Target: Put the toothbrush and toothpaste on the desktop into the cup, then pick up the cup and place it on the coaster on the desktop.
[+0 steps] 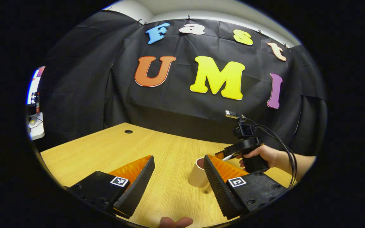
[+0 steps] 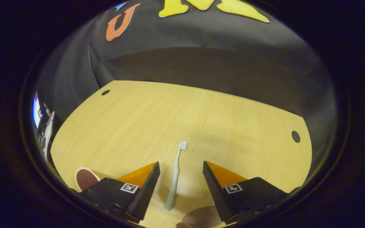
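**Both grippers spread above the desktop; toothbrush between the right fingers, cup beside the left**

Left gripper view: I see my left gripper (image 1: 178,167) with its fingers wide apart, gripping nothing, above the wooden desktop (image 1: 112,148). The cup (image 1: 199,173) stands upright just beside the inner face of the right-hand finger in this view, partly hidden behind it, toward the near edge of the desktop. Farther off, a hand (image 1: 261,155) holds the right gripper (image 1: 230,155) just beyond the cup; cables (image 1: 280,142) trail from it. A small round hole (image 1: 128,131) marks the far left corner region of the desktop. A fingertip (image 1: 175,222) shows at the bottom margin.

Right gripper view: I see my right gripper (image 2: 181,172) with its fingers likewise apart and touching nothing. The toothbrush (image 2: 175,175) lies flat on the desktop between them, bristle head pointing toward the far edge, handle toward the near edge. The cup (image 2: 86,178) appears at the lower left, beside the left-hand finger. A dim rounded shape (image 2: 201,217) sits at the near edge below the fingers; it may be the coaster, but I cannot tell.
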A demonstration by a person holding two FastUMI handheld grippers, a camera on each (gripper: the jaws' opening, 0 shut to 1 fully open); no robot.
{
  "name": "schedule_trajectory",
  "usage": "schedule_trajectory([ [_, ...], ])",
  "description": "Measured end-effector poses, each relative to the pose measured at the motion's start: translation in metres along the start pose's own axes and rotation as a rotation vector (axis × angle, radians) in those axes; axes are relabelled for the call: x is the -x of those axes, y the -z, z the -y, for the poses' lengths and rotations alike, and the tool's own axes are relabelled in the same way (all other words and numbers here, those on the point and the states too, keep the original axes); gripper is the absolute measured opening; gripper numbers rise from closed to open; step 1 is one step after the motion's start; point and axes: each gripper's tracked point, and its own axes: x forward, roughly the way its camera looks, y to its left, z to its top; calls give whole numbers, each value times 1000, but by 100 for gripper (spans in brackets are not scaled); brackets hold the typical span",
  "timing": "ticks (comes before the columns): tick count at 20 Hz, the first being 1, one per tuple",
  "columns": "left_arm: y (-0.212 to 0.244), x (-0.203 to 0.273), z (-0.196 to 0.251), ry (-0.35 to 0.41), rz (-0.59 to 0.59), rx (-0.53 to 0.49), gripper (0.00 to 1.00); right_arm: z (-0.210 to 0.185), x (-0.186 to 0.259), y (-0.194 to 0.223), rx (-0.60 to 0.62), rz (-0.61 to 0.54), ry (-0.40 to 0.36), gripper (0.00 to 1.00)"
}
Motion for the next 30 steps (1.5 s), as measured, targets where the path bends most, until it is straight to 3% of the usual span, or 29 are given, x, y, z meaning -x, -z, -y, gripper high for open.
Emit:
schedule_trajectory([
  [2, 4, -2, -6, -14, -7, -12, 98, -3, -10, 1, -13, -6, -5, 72],
  [4, 8, -4, -12, -26, -14, -14, 98, -9, -16, 2, -31, -11, -8, 72],
  [5, 10, -3, -14, -28, -21, -9, 98, -7, -19, 3, -25, -19, 6, 61],
  [8, 11, -3, -19, -38, -26, -8, 98, -11, -27, 8, -12, -26, 8, 58],
  [11, 13, -4, -21, -45, -28, -4, 99, -16, -23, 10, -18, -38, -27, 10],
  [12, 14, -3, -20, -43, -30, -2, 98, -14, -26, 5, -16, -33, -23, 13],
  [13, 15, -4, -18, -42, -31, -3, 98, -16, -22, 10, -19, -38, -31, 0],
  [16, 16, -4, -18, -45, -30, -15, 98, -19, -17, 7, -33, -19, -76, 0],
  [21, 15, -5, -16, -50, -24, -28, 98, -16, 26, -39, -63, 182, -103, 0],
  [25, 14, -4, -12, -50, -14, -38, 98, -24, 86, -91, -96, 439, -148, 0],
  [30, 16, -3, -7, -51, -9, -50, 98, -62, 159, -125, 10, 785, -198, 0],
])
